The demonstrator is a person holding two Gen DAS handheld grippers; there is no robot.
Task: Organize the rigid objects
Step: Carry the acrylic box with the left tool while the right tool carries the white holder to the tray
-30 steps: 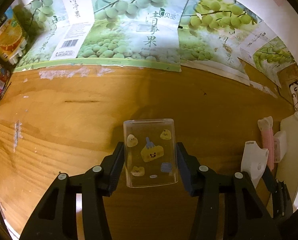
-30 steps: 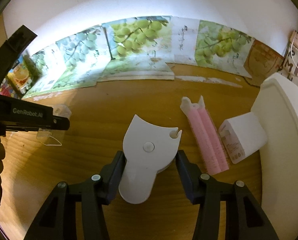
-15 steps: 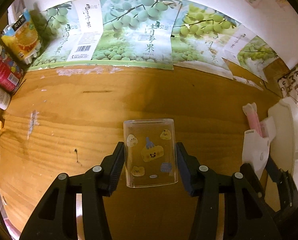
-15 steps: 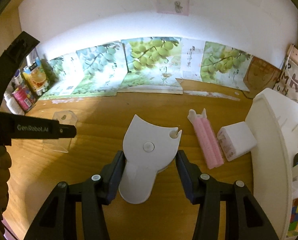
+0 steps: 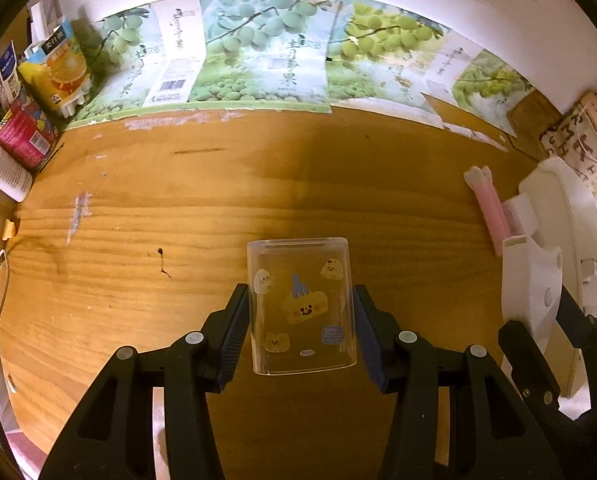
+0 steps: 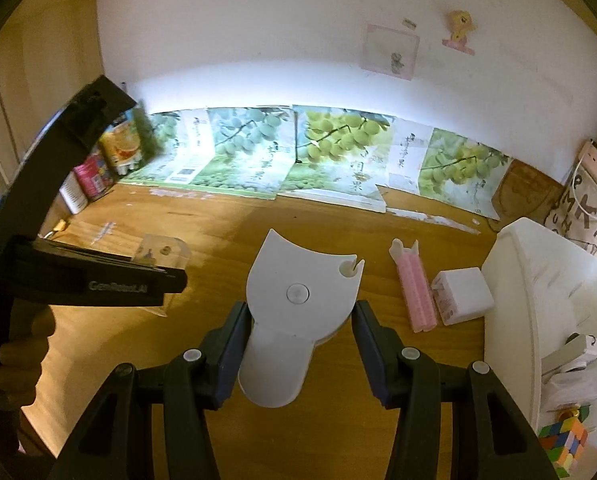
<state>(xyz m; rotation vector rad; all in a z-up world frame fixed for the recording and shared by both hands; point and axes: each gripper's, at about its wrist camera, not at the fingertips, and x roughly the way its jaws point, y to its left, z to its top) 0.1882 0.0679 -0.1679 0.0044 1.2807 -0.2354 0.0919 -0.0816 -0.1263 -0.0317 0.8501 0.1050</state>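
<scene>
Above the wooden table (image 5: pixel 178 220), the left hand-held gripper (image 5: pixel 300 312) is clamped on a clear cup (image 5: pixel 301 306) and the right hand-held gripper (image 6: pixel 298 334) on a white holder (image 6: pixel 294 312); carry both level toward the white rack (image 6: pixel 538 280) at three o'clock.

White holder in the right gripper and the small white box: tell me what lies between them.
In the right wrist view, a pink packet lies on the table between the white holder and the small white box.
</scene>
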